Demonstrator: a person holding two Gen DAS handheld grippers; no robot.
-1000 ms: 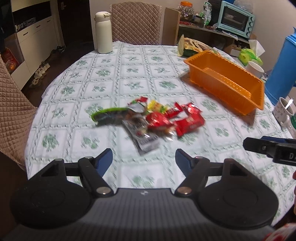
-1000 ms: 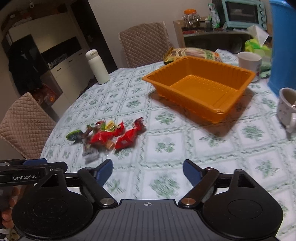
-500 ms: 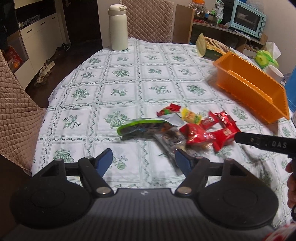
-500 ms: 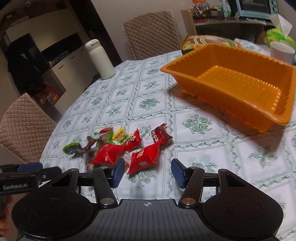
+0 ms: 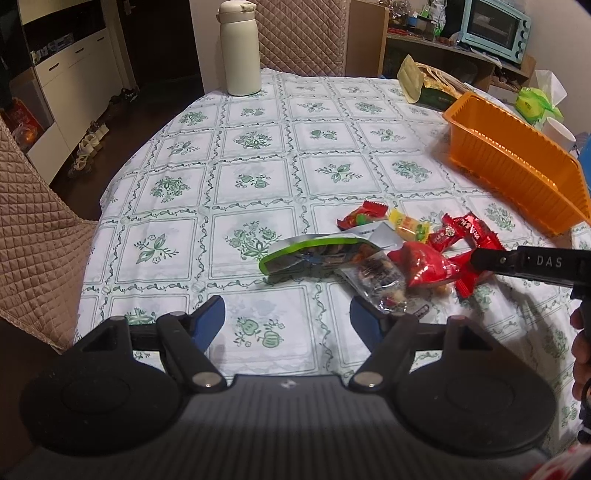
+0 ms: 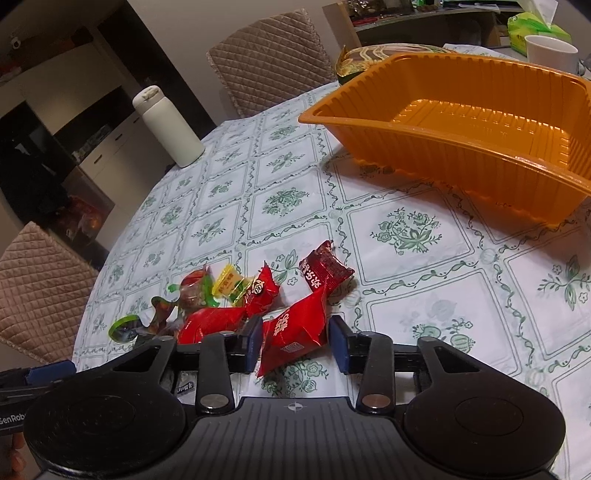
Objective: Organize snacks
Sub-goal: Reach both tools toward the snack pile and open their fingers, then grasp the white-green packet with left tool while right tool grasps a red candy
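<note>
"DAS" stands on the right claw (image 5: 532,263); "GenRob" on the left claw (image 6: 22,384).

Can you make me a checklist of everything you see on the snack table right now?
Surface: round table, green-patterned white cloth.
Job's things: snack pile loose on the cloth; orange bin empty.
Clutter: white bottle, chip bag, white cup, tissues.
Grippers: left gripper open, holding nothing; right gripper open, straddling a red packet.
Cables: nothing seen.
Surroundings: quilted chairs, toaster oven.
</note>
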